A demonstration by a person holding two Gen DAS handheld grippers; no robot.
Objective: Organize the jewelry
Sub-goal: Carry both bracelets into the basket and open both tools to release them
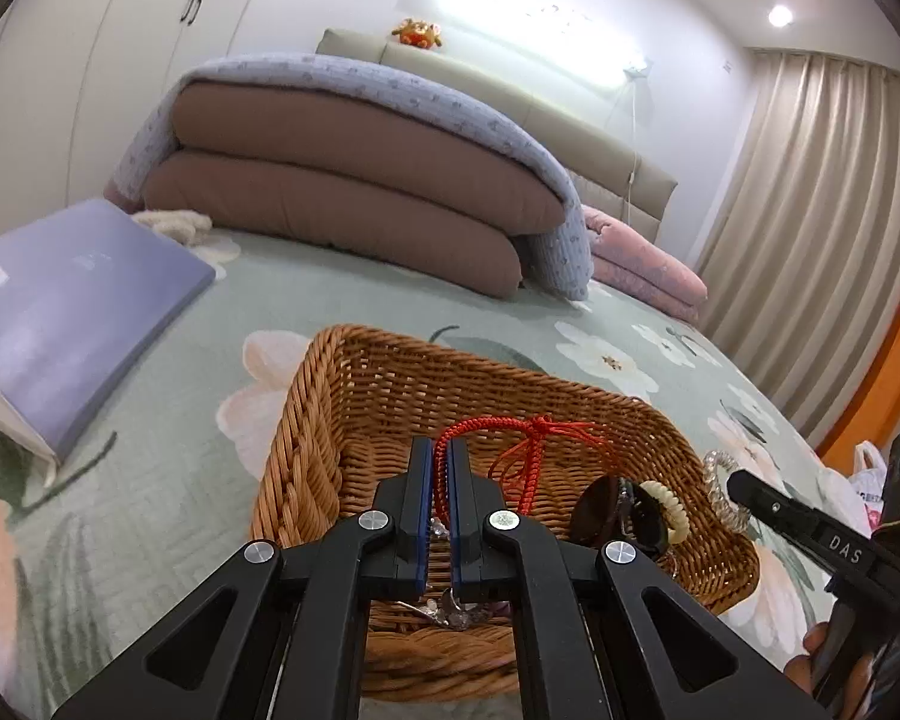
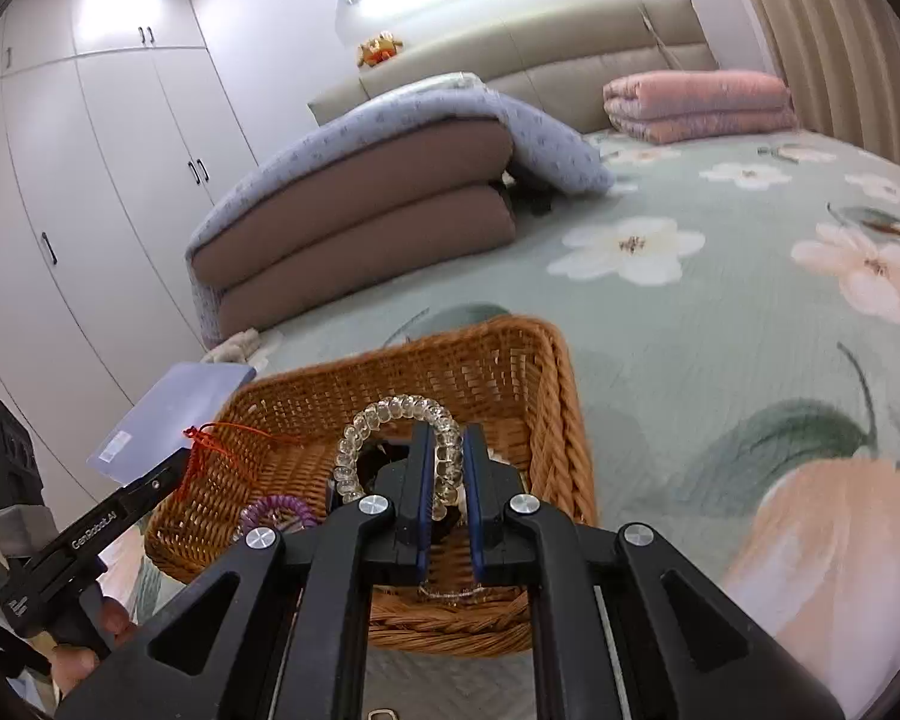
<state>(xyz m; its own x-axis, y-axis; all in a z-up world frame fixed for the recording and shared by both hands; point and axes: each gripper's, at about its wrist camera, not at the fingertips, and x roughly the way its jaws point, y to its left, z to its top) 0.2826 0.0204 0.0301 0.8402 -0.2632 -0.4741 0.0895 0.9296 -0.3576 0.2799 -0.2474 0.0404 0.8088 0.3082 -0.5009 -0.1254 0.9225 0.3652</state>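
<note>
Hovering over wicker basket [image 1: 330,420] on floral bedspread [image 1: 168,480]: left gripper [image 1: 441,468] clamped on red cord bracelet [image 1: 510,438], right gripper [image 2: 450,468] clamped on clear coil hair tie [image 2: 390,414], both lifted above rim. Purple coil tie [image 2: 276,510] and dark hair claw [image 1: 618,510] lie inside. Bedspread open to right; lilac box [image 1: 72,312] left, folded quilts [image 1: 354,198] beyond, wardrobe [image 2: 90,210] behind
</note>
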